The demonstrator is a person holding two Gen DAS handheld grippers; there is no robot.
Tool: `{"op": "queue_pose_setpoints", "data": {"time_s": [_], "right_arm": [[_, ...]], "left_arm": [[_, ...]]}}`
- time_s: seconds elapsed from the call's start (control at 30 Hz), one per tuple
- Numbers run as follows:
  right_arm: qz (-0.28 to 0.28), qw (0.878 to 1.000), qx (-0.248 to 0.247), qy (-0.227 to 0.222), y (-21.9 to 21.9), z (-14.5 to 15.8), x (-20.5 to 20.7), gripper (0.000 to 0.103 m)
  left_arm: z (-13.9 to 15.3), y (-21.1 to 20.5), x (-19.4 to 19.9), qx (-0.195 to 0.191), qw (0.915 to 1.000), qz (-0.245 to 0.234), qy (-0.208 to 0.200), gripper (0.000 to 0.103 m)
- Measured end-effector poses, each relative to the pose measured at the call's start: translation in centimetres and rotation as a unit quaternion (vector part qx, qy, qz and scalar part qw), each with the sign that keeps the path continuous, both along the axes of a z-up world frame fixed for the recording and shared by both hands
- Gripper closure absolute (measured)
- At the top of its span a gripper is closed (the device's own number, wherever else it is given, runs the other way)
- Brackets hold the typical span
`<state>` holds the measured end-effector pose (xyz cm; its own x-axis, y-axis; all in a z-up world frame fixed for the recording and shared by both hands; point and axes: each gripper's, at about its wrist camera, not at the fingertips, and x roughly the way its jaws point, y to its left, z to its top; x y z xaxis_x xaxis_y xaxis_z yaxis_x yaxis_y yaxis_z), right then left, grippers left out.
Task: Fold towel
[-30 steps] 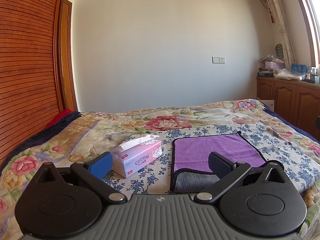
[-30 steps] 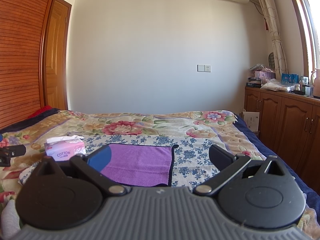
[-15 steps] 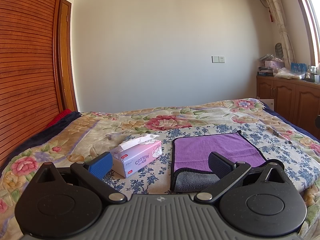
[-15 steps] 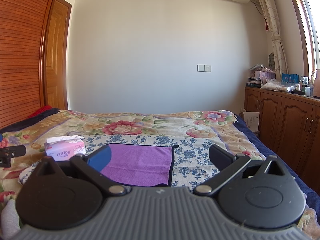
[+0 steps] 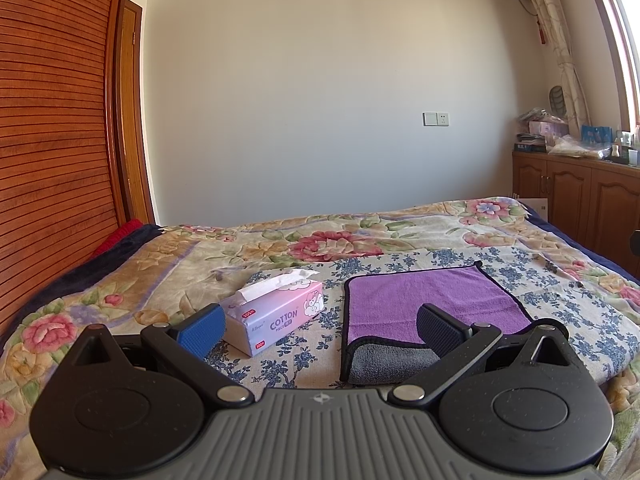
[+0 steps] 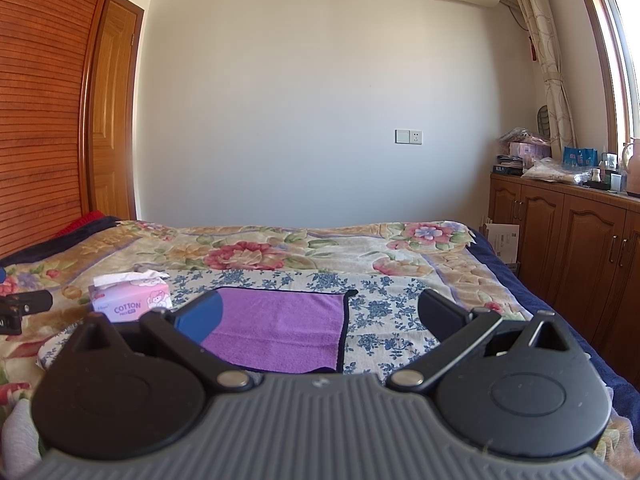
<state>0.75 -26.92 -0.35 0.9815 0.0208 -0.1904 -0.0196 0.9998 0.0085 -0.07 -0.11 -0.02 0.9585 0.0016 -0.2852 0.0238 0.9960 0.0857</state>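
Note:
A purple towel (image 5: 424, 300) with a dark hem lies flat on the floral bedspread; its grey underside (image 5: 390, 362) shows at the near edge. My left gripper (image 5: 320, 326) is open and empty, held above the bed just short of the towel's near left corner. In the right wrist view the towel (image 6: 280, 324) lies ahead and slightly left. My right gripper (image 6: 320, 316) is open and empty, above the towel's near right part.
A pink tissue box (image 5: 276, 314) stands left of the towel, also in the right wrist view (image 6: 130, 302). The bed (image 5: 160, 272) stretches to the far wall. Wooden cabinets (image 6: 568, 240) stand on the right, a slatted wooden wall (image 5: 52, 140) on the left.

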Motion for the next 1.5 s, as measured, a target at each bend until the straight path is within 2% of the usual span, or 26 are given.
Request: {"op": "queue_pose_setpoints", "data": {"time_s": [1.0, 1.5], "right_arm": [[0.005, 1.000, -0.006, 0.006, 0.4, 0.0, 0.2, 0.000], [0.013, 0.999, -0.023, 0.026, 1.1, -0.6, 1.3, 0.000]], "left_arm": [[0.5, 0.0, 0.0, 0.004, 1.0000, -0.001, 0.006, 0.000], [-0.8, -0.9, 1.5, 0.029, 0.9992, -0.017, 0.021, 0.000]]}}
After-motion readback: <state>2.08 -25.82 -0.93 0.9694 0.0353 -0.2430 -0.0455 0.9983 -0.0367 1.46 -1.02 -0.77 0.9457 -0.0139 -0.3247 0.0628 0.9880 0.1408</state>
